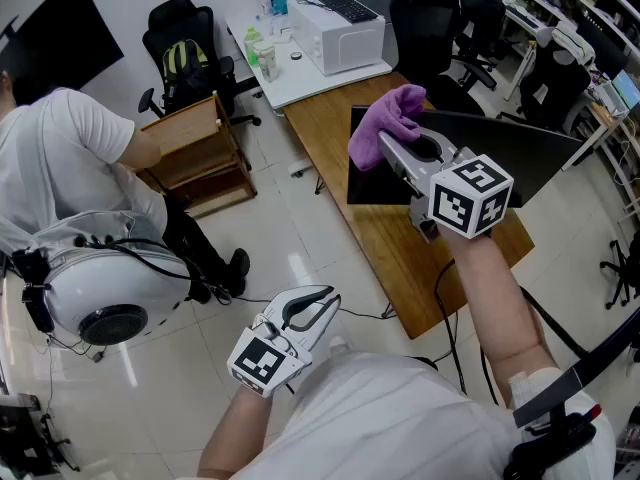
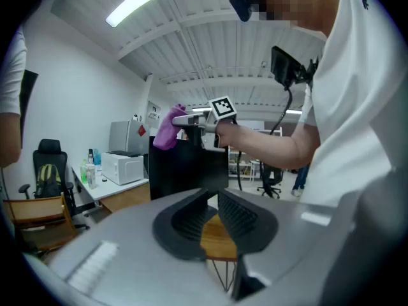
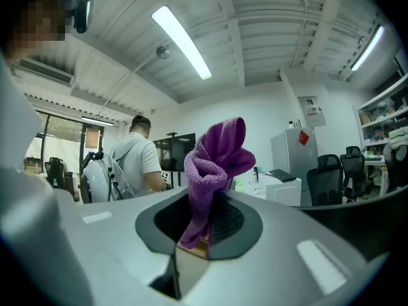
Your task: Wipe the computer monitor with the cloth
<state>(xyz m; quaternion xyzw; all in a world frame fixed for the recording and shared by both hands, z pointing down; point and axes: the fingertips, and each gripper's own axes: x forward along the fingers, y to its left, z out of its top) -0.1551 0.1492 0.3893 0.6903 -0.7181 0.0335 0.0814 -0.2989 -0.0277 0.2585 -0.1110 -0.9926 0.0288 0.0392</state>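
Observation:
A black monitor point(image 1: 540, 158) stands on a wooden desk point(image 1: 400, 258). My right gripper point(image 1: 400, 143) is shut on a purple cloth point(image 1: 387, 120), held at the monitor's upper left corner; whether cloth and monitor touch is unclear. In the right gripper view the cloth point(image 3: 213, 164) sticks up bunched between the jaws of the right gripper point(image 3: 207, 215). My left gripper point(image 1: 315, 303) hangs low near my body, over the floor, shut and empty. The left gripper view looks past the left gripper's point(image 2: 213, 199) jaws at the monitor point(image 2: 185, 164) and the cloth point(image 2: 167, 127) above it.
A white table with a microwave point(image 1: 340, 33) adjoins the desk's far end. Office chairs point(image 1: 440, 28) stand behind. At left a person in a white shirt point(image 1: 60, 158) sits by a wooden cabinet point(image 1: 200, 153), with a white rounded pack point(image 1: 110, 288) nearby.

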